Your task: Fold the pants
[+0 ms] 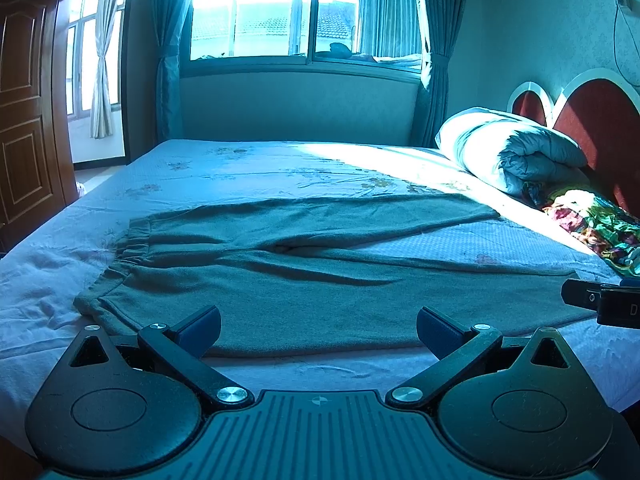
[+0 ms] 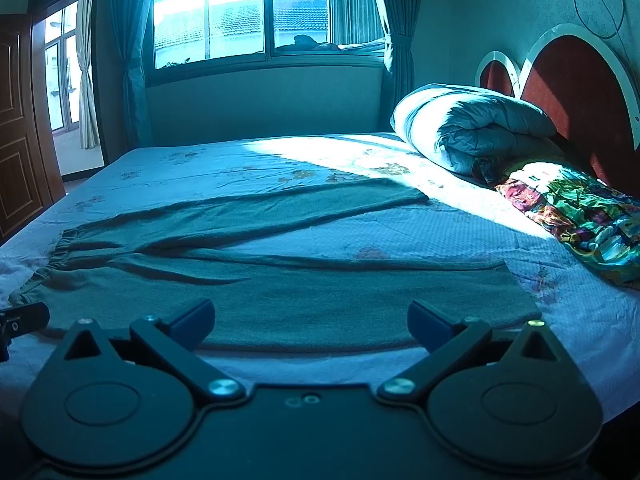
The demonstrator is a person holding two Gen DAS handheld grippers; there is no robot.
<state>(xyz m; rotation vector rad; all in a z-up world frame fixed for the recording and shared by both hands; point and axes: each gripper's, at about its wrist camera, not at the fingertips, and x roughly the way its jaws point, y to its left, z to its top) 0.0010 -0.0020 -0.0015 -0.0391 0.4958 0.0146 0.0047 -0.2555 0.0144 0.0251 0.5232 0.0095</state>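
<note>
Grey-green pants [image 1: 312,284] lie flat on the bed, waistband at the left, both legs spread apart toward the right. They also show in the right wrist view [image 2: 280,292]. My left gripper [image 1: 319,330] is open and empty, just above the near edge of the near leg, toward the waist side. My right gripper [image 2: 311,322] is open and empty at the near edge of the same leg, toward the hem. The right gripper's tip shows at the right edge of the left wrist view [image 1: 600,300]; the left gripper's tip shows at the left edge of the right wrist view [image 2: 24,318].
The bed sheet [image 1: 280,168] is pale with a flower print. A rolled quilt [image 1: 508,148] and a colourful pillow [image 2: 580,216] lie by the red headboard [image 2: 576,88] at the right. A window [image 1: 276,12] is behind; a wooden door [image 1: 24,112] at the left.
</note>
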